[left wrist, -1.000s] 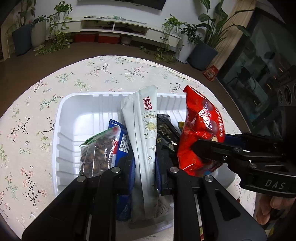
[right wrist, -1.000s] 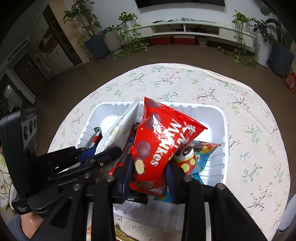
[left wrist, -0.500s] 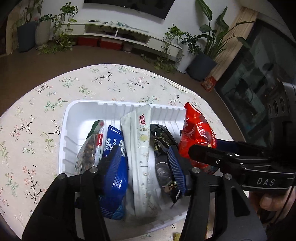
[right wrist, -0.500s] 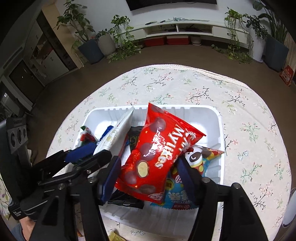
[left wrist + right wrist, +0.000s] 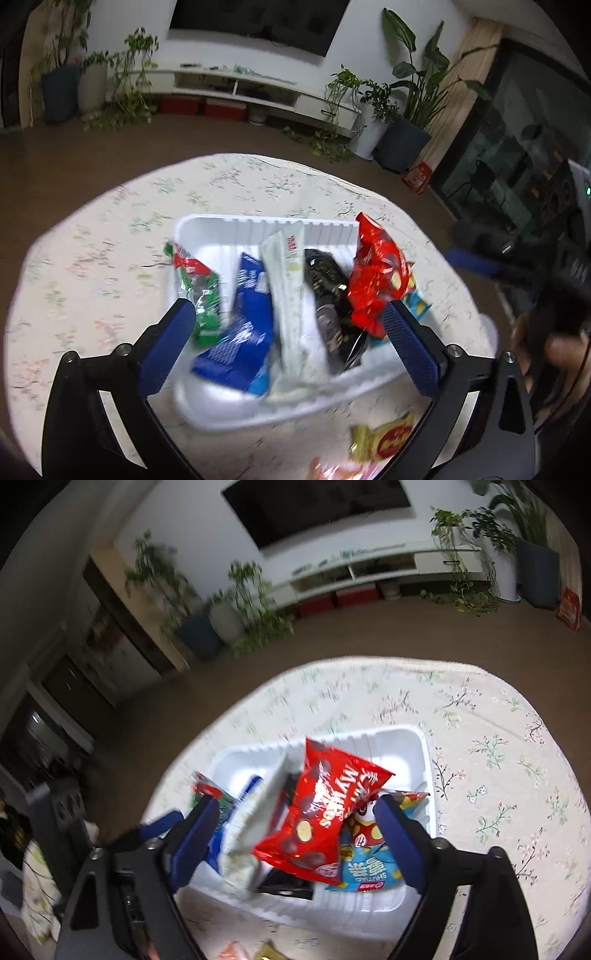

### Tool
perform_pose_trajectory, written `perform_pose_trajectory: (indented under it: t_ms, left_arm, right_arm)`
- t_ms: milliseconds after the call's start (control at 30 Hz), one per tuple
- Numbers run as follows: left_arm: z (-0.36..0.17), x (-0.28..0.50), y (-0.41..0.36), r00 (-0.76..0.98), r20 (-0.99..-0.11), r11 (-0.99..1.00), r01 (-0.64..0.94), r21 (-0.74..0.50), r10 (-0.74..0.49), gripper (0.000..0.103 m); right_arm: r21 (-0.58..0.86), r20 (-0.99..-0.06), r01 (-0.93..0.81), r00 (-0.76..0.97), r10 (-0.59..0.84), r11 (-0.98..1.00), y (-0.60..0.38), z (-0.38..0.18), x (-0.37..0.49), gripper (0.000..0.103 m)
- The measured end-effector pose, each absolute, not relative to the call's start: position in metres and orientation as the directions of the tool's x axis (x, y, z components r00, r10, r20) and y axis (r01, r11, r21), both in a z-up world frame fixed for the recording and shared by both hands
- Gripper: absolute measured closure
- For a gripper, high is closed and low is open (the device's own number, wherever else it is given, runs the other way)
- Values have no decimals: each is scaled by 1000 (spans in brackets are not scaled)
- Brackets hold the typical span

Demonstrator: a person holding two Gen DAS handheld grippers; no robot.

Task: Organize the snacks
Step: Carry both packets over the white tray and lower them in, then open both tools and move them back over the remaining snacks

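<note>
Red snack bag (image 5: 325,812) between wide-apart right jaws, untouched, in white tray (image 5: 406,738).

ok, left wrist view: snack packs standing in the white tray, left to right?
green-and-red nut bag → blue biscuit pack → long white pouch → black packet → red candy bag, all in the white tray.
</note>
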State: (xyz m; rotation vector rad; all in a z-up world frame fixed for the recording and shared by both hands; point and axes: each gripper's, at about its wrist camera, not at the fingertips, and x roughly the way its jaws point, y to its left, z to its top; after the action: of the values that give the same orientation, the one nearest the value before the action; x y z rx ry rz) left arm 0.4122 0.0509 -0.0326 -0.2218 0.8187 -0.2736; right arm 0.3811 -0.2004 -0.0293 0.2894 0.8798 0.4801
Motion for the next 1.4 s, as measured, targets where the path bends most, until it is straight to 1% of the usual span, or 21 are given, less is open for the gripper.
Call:
perform_pose_trajectory:
  t_ms: [67, 133, 200, 267, 333, 433, 567, 700, 767, 900, 1000, 1133, 1233, 1400]
  left_arm:
    - [-24, 394, 53, 677, -669, 950, 182, -253, -307, 0]
    - [-16, 372, 55, 710, -638, 954, 215, -208, -298, 0]
    - [-11, 348, 60, 720, -624, 953, 234, -194, -304, 0]
    - [-13, 326, 67, 673, -670, 950, 226, -218, -314, 0]
    - [-17, 301, 76, 660, -677, 946, 219, -241, -325, 0]
    - [-29, 264, 83, 645, -702, 953, 203, -224, -302, 0]
    - [-54, 225, 84, 599, -738, 950, 200, -238, -311, 0]
    - [-72, 194, 78, 568, -748, 939, 210, -274, -345, 0]
    - [-76, 180, 74, 560, -746, 933, 221, -283, -359, 0]
    - [-82, 171, 67, 546, -758, 934, 227, -277, -358, 0]
    - [-75, 169, 60, 560, -754, 938, 249, -242, -343, 0]
    - [-64, 185, 46, 561, -753, 932, 298, -204, -344, 0]
    - [-61, 200, 34, 549, -767, 930, 326, -170, -332, 0]
    - [-61, 224, 14, 508, -806, 920, 378, -108, -303, 1]
  right_arm:
    - [459, -639, -285, 551, 536, 841, -208, -23, 373, 4]
    - [475, -619, -301, 553, 557, 827, -215, -17, 363, 4]
    - [484, -606, -313, 554, 571, 817, -222, -15, 351, 3]
    - [487, -600, -318, 555, 576, 814, -231, -13, 337, 3]
    - [486, -597, -317, 561, 574, 814, -244, -14, 316, 3]
    - [491, -593, -304, 570, 569, 816, -262, -18, 285, 3]
    - [494, -598, -302, 562, 571, 815, -277, -26, 242, 3]
    - [492, -601, -327, 544, 586, 807, -276, -34, 201, 3]
    - [463, -623, -339, 533, 573, 819, -267, -39, 181, 3]
    - [417, -661, -372, 503, 558, 829, -251, -51, 155, 3]
    - [383, -683, -380, 497, 535, 842, -244, -57, 143, 4]
    - [357, -713, -328, 510, 482, 875, -250, -62, 141, 4]
    - [361, -727, -279, 513, 456, 890, -259, -66, 149, 9]
    - [372, -743, -222, 511, 432, 901, -267, -74, 157, 12]
